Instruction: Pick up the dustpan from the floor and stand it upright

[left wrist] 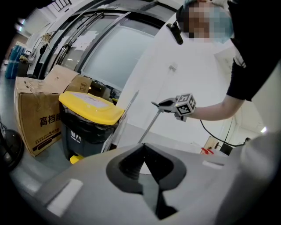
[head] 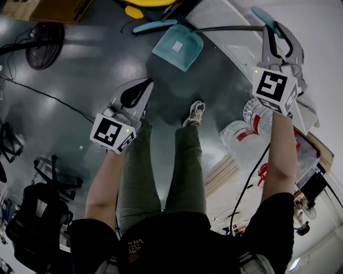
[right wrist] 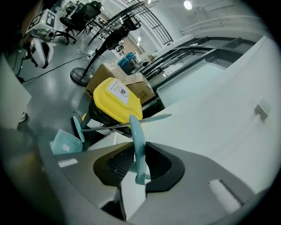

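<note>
Head view: the top edge cut off the yellow bin lid (head: 146, 2) and the cardboard box (head: 59, 10). Right gripper view: the body of the right gripper (right wrist: 138, 171) hid the lower end of the teal dustpan handle (right wrist: 136, 140) and the lower edge of the dustpan (right wrist: 65, 143), and the print on the lid's label (right wrist: 117, 90) was too small to read. Left gripper view: the left gripper (left wrist: 147, 162) hid the foot of the bin (left wrist: 85, 127), and the distant right gripper's jaws were too small to make out.
</note>
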{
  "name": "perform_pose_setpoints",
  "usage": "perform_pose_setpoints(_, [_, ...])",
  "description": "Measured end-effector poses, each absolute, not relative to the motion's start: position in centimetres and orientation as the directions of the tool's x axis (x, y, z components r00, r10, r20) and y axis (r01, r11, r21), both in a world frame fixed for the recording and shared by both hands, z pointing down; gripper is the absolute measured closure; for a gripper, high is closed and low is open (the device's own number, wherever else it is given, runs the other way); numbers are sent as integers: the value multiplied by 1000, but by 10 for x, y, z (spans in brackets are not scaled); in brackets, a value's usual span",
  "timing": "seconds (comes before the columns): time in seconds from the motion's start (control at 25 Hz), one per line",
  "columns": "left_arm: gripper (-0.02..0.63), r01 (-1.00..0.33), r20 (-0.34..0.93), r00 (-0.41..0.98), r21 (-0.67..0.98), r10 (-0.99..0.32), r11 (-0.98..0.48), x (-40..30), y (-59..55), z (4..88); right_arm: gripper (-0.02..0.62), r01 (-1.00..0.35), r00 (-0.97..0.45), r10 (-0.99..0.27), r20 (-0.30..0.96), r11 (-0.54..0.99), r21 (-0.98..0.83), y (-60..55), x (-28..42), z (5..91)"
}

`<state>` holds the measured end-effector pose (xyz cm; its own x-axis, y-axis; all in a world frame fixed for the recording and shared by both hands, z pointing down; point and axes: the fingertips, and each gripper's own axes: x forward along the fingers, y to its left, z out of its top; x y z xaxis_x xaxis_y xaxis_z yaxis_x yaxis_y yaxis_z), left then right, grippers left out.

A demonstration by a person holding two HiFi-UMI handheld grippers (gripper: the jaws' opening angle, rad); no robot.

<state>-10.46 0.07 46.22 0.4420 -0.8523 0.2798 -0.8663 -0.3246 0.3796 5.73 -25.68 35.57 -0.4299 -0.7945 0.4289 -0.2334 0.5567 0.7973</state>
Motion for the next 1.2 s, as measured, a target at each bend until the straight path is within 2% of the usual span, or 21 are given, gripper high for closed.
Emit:
perform_pose_setpoints(0.36, [552, -861, 277, 454, 380, -847, -337, -99, -5, 459, 511, -270, -451, -794, 409, 558, 785, -223, 56, 353])
perform_pose_setpoints(1.0, [552, -859, 239, 458, 368, -856, -357, -98, -17, 419, 480, -488, -553, -707, 440, 703, 516, -163, 55, 358])
perform_pose_setpoints(1.2, [552, -867, 220, 450, 338, -866, -365, -104, -21, 387, 411, -533, -551, -690, 470, 724, 438, -161, 58, 361])
